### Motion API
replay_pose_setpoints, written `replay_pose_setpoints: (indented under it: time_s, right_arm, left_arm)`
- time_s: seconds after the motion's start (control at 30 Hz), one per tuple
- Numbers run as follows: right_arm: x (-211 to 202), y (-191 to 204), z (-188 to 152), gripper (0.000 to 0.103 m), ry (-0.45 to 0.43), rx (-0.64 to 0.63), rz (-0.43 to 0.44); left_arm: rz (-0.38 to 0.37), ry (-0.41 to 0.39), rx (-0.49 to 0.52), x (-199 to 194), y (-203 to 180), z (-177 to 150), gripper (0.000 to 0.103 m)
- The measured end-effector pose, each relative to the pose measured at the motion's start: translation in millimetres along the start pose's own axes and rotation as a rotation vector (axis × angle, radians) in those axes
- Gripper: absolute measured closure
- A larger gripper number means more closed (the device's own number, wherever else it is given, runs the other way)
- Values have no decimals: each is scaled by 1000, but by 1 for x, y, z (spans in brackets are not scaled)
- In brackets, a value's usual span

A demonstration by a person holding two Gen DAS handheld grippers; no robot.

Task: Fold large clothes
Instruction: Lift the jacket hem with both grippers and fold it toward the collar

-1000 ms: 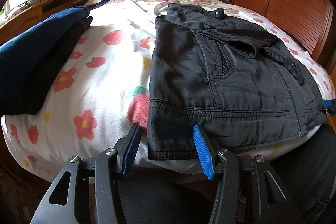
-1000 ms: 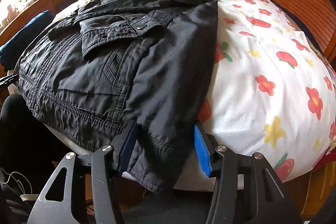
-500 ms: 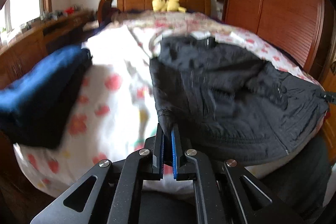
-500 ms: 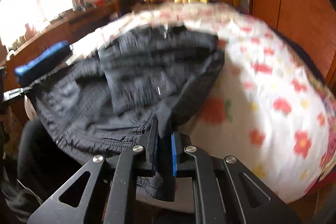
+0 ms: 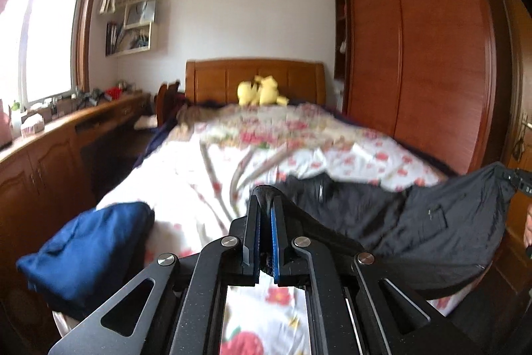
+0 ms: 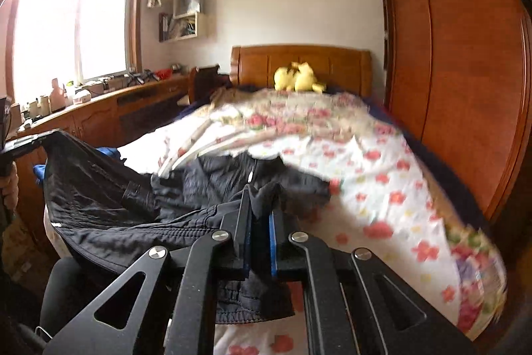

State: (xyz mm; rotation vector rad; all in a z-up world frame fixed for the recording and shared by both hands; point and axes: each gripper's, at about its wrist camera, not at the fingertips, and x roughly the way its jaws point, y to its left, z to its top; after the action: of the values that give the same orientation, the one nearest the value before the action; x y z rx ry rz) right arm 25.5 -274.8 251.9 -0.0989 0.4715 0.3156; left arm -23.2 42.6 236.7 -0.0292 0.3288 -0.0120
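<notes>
Broadly, I have the flowered bed [image 5: 186, 175] ahead of me, with a wooden headboard [image 5: 254, 79] and a yellow plush toy [image 5: 259, 93] at the far end, a wardrobe [image 5: 429, 62] along one side and a folded blue garment [image 5: 86, 252] near the foot of the bed.

Across the near end of the bed hangs the black jacket [image 6: 109, 208], slung between my two tools like a hammock. Its bottom edge is raised clear of the quilt, while its collar end looks to rest on the bedding further in, though blur makes that uncertain.

I judge it light but bulky: a thin, crinkly shell, soft and limp, probably slick enough to slide over itself. It will sag in the middle wherever I leave it unsupported, so the stitched, ribbed hem is the sensible place to hold, one bite near each bottom corner. That band is thicker and should not slip out the way a single layer might.

My left gripper [image 5: 264, 198] is clamped tight on a bunched fold of that hem, jaws nearly together with cloth poking out between the blue pads [image 5: 274, 242]. My right gripper [image 6: 259, 205] is likewise pinched on the opposite corner, with fabric gathered between its fingers.
</notes>
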Motion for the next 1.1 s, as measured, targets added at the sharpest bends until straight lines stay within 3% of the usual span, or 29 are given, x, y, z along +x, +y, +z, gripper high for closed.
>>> replay_pose_setpoints:
  time_s: [0.33, 0.6, 0.73, 0.93, 1.1]
  right_arm:
    - [-69, 14, 38, 95, -125, -71, -26]
    - [-109, 10, 43, 96, -196, -67, -28]
    - [-82, 8, 27, 96, -134, -69, -37]
    - [2, 1, -29, 96, 62, -76, -27]
    - [58, -5, -69, 95, 156, -90, -19]
  left_arm:
    - [-15, -149, 68, -74, -13, 40, 98]
    - [-38, -229, 72, -105, 1, 35, 98]
    - [-21, -178, 86, -66, 2, 9, 98]
    - [4, 22, 80, 32, 8, -42, 98]
    - [40, 132, 65, 101, 24, -84, 98]
